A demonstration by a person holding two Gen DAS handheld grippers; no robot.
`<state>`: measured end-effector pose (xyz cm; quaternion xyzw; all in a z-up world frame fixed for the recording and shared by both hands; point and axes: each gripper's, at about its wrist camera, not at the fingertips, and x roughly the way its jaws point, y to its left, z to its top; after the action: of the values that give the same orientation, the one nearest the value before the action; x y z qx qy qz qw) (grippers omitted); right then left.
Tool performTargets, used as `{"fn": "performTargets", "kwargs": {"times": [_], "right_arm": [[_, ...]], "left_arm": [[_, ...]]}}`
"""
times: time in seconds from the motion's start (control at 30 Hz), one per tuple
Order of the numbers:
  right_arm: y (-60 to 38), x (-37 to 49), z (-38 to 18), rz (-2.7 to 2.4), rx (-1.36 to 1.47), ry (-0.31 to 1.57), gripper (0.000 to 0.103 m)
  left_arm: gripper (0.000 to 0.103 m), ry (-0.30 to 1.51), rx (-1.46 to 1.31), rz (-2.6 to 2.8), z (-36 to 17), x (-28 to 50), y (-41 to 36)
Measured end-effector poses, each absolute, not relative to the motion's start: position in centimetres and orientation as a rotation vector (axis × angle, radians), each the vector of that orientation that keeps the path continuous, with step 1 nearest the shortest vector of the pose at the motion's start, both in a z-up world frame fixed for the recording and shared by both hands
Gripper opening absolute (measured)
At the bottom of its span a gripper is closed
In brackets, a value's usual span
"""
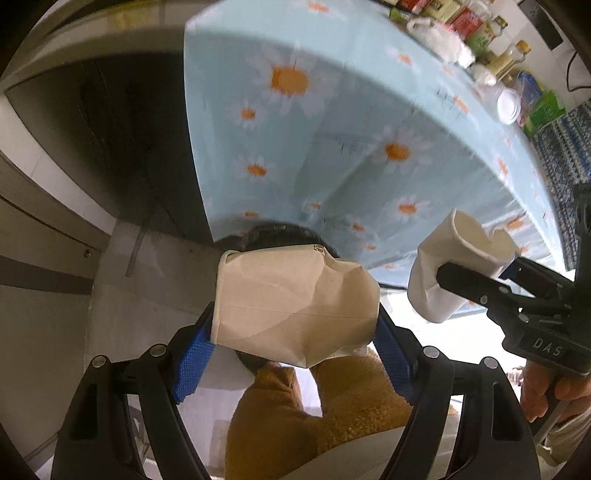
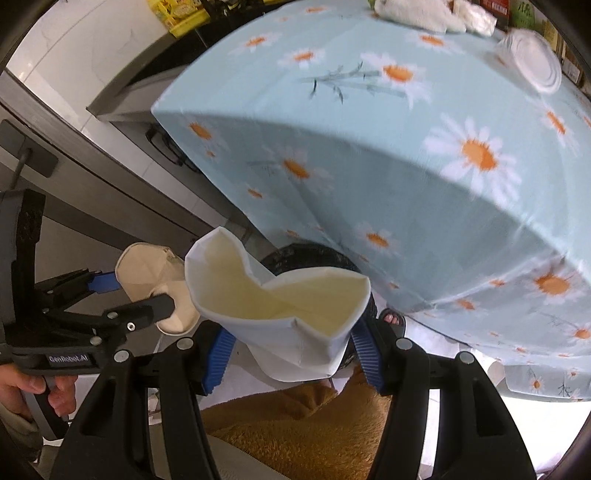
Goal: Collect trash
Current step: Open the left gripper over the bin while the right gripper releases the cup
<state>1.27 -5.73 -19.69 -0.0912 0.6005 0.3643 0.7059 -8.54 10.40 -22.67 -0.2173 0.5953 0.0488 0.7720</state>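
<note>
Crushed cups clamped btwn both tongs: left tongs (image 1: 295,325) w/ beige cup (image 1: 295,314), right tongs (image 2: 291,343) w/ white cup (image 2: 288,332)

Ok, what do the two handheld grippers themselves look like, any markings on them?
Both are black plastic two-finger tools with blue ribbed pads and silver pivot bolts. The left gripper reads "GenRobot.AI" on its body in the right wrist view; the right gripper shows "DAS" in the left wrist view.

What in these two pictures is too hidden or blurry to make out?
- Dark bin, both views: mostly hidden behind the crushed cups; contents unseen.
- Packets and bottles at the table's far edge, left wrist view: blurred, labels unreadable.
- Beige cup in the left tongs: its opening faces away.
</note>
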Motion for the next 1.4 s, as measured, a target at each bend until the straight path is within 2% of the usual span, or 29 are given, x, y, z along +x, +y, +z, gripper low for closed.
{"fn": "performTargets", "kwargs": {"times": [0.4,0.77,0.83,0.87,0.97,1.4], "right_arm": [[-4.1,0.6,-24.3,0.78,-0.256,1.427,0.059],[-3.0,1.5,-24.8,0.768,-0.265,1.446,0.059],[-3.0,1.5,-24.6,0.769,-0.256,1.447,0.062],[-3.2,1.6,-24.4,0.763,-0.252,1.449,0.069],[-3.7,2.0,-23.9,0.752,-0.217,1.442,0.074],[-4.9,2.8,-22.4,0.734,-0.175,1.426,0.074]], "left_arm": [[0.077,1.374,-0.513,0.087,-27.8,-9.4,9.4],[0.079,1.404,-0.542,0.102,-29.6,-9.5,9.7],[0.079,1.403,-0.541,0.112,-29.6,-9.2,9.8],[0.079,1.408,-0.544,0.116,-29.8,-9.1,9.8],[0.088,1.416,-0.553,0.119,-29.8,-8.9,9.9],[0.088,1.406,-0.542,0.135,-29.2,-8.4,10.0]]}}
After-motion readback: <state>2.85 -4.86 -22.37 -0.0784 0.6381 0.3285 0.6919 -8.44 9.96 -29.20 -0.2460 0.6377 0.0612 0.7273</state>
